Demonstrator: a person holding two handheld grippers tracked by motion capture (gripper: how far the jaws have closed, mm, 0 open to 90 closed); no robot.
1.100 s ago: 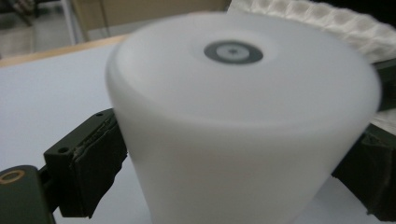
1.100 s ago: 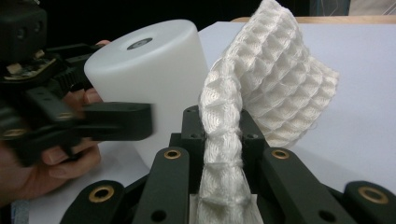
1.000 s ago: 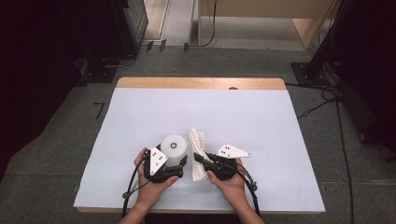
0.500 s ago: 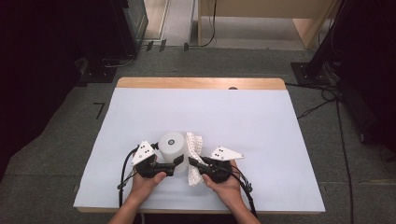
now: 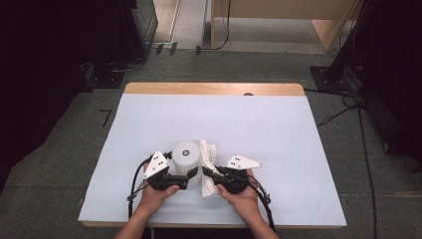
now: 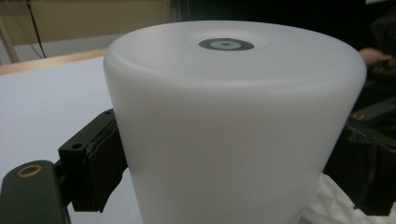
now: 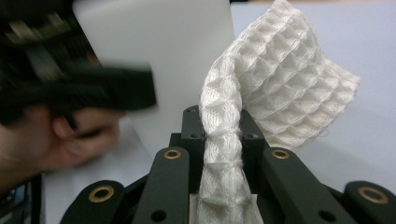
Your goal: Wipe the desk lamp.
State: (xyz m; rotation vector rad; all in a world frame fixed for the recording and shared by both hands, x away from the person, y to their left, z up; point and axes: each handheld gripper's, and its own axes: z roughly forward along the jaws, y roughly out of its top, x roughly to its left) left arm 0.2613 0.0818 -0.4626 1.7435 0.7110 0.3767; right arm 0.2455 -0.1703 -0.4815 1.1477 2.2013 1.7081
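A white upside-down cup [image 5: 186, 153] stands on the pale sheet [image 5: 259, 124] near the table's front edge. My left gripper [image 5: 191, 173] reaches it from the left, and in the left gripper view the cup [image 6: 233, 121] sits between both jaws, whose pads [image 6: 100, 161] press its sides. My right gripper [image 5: 206, 174] is shut on a white waffle-weave cloth [image 5: 207, 155] just right of the cup. In the right gripper view the cloth [image 7: 289, 79] rises from between the closed jaws of the right gripper [image 7: 219, 123], next to the cup [image 7: 159, 46]. The left gripper [image 7: 93, 88] shows there blurred.
The wooden table edge [image 5: 214, 88] runs along the far side of the sheet. Cables [image 5: 348, 107] and dark equipment stands sit on the grey floor around the table. Bare sheet lies beyond the cup and to both sides of the hands.
My left hand and gripper have shifted to the left, and its jaws now reach the cup from the side. The right gripper has stayed put with the cloth.
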